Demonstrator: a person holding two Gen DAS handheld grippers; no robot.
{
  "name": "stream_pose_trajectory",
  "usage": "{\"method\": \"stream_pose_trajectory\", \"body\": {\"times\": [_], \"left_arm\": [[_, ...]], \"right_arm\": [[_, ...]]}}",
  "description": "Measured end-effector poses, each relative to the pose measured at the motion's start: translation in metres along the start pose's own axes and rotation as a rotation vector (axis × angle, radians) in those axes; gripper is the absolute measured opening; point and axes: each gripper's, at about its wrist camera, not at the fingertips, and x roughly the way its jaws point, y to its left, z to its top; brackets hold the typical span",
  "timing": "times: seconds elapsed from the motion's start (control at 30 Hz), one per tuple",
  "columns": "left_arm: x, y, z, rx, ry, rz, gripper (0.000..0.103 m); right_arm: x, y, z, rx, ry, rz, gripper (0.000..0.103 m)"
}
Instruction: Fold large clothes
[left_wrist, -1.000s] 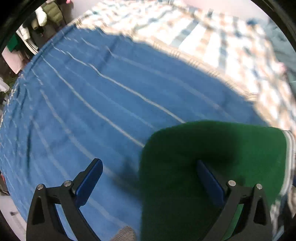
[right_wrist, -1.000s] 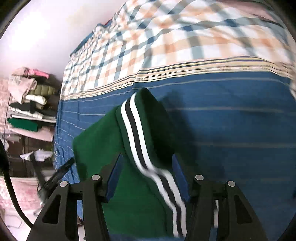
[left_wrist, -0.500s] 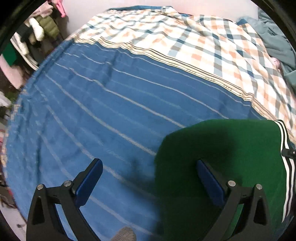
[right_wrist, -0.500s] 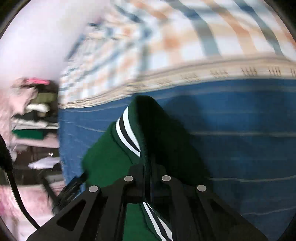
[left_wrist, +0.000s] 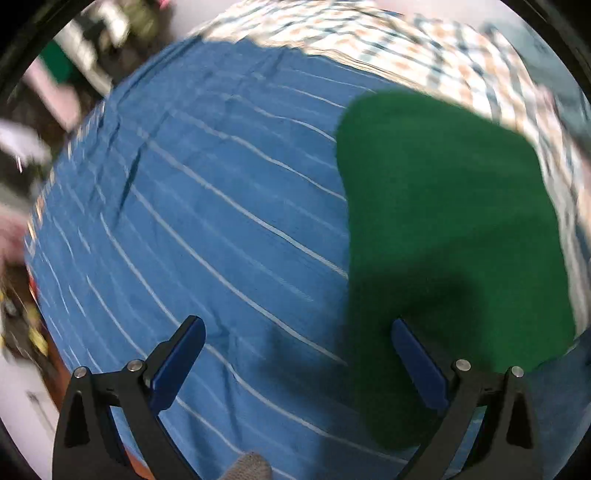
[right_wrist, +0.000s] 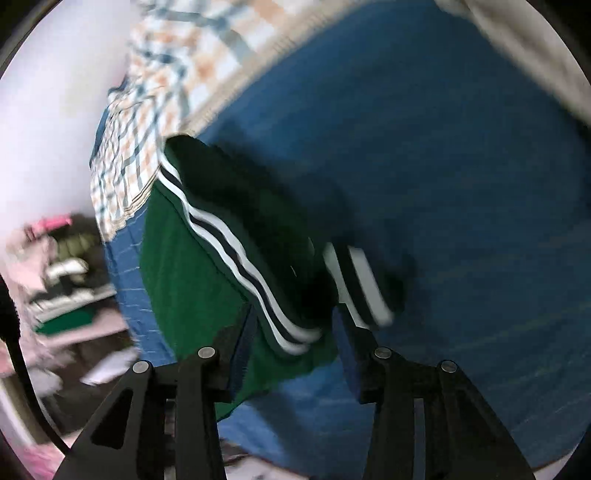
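In your left wrist view, the green garment lies flat on the blue striped bedspread, toward its right side, with its far edge reaching the checked part of the bedding. Your left gripper hangs over the near edge of the garment with its fingers spread wide: the right finger is above the green cloth, the left finger above bare bedspread, and nothing is pinched between them. A blurred rack of clothes stands beyond the bedspread's far left corner.

In your right wrist view, the garment is a folded bundle on the bedspread, with white and dark stripes running along its folded edge. Your right gripper has that striped edge between its fingers; the jaws are opening, and the pads stand a little off the cloth on either side. The picture is smeared, so fine contact is hard to judge. Stacked clothes sit left of the bedspread.
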Motion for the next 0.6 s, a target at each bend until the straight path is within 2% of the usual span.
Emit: {"method": "stream_pose_trajectory", "body": {"times": [0.1, 0.13, 0.17, 0.23, 0.33, 0.4, 0.47, 0.5, 0.53, 0.6], "left_arm": [[0.014, -0.013, -0.003, 0.128, -0.049, 0.061, 0.103], [0.015, -0.013, -0.003, 0.139, -0.054, 0.05, 0.103], [0.014, -0.011, -0.001, 0.143, -0.055, 0.032, 0.103], [0.01, -0.01, 0.002, 0.156, -0.055, 0.008, 0.103], [-0.004, -0.007, 0.0, 0.167, -0.068, -0.05, 0.103], [0.0, -0.005, -0.002, 0.149, -0.044, -0.081, 0.103], [0.004, 0.001, -0.003, 0.117, -0.014, -0.096, 0.103], [0.003, 0.004, -0.002, 0.1, -0.001, -0.1, 0.103], [0.002, 0.008, 0.0, 0.085, 0.006, -0.101, 0.103], [-0.003, 0.02, 0.002, 0.037, 0.005, -0.107, 0.103]], "right_arm": [[0.027, -0.011, 0.006, 0.057, 0.022, 0.052, 0.044], [0.03, -0.011, 0.007, 0.064, 0.006, 0.065, 0.019], [0.033, -0.008, 0.007, 0.073, -0.014, 0.054, 0.009], [0.021, 0.001, -0.001, 0.073, -0.074, 0.028, 0.006], [-0.013, 0.02, -0.019, 0.011, -0.179, 0.009, 0.005], [-0.011, 0.013, -0.017, 0.006, -0.185, -0.05, 0.005], [0.008, -0.011, -0.005, 0.025, -0.117, -0.124, 0.006], [0.025, -0.023, 0.002, 0.049, -0.056, -0.143, 0.007], [0.032, -0.03, 0.007, 0.068, -0.02, -0.127, 0.008], [0.028, -0.016, 0.015, -0.007, 0.002, -0.135, 0.019]]}}
